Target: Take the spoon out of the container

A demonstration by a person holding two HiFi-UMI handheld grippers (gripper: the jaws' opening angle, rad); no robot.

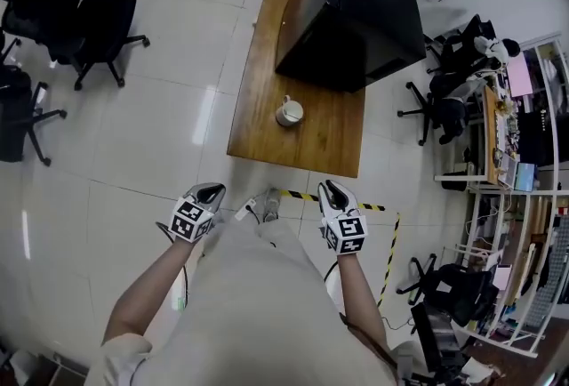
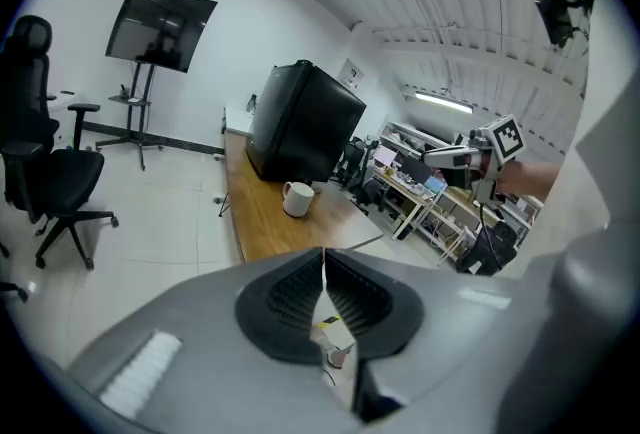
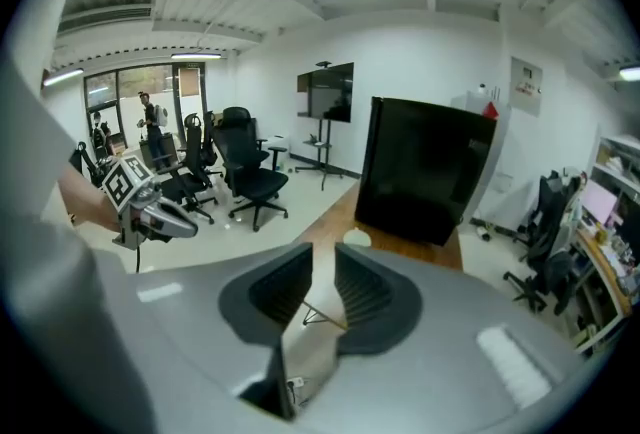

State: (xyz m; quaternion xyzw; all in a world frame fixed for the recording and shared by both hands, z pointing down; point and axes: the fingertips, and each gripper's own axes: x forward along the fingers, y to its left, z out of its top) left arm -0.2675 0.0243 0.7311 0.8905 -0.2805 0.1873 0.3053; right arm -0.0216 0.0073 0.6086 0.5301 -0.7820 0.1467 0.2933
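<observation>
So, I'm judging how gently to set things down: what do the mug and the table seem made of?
Mug: probably glazed ceramic, off-white and smooth, with a thick loop handle. Table: wood or wood veneer, warm brown with lengthwise grain and a faint sheen; which of the two the views leave open.

A wooden tabletop [image 1: 329, 140] stands on the pale tiled floor [image 1: 178, 91]; a large black box [image 1: 356, 11] fills its far end; a white mug [image 1: 289, 113] sits near the middle, apart from the box.
</observation>
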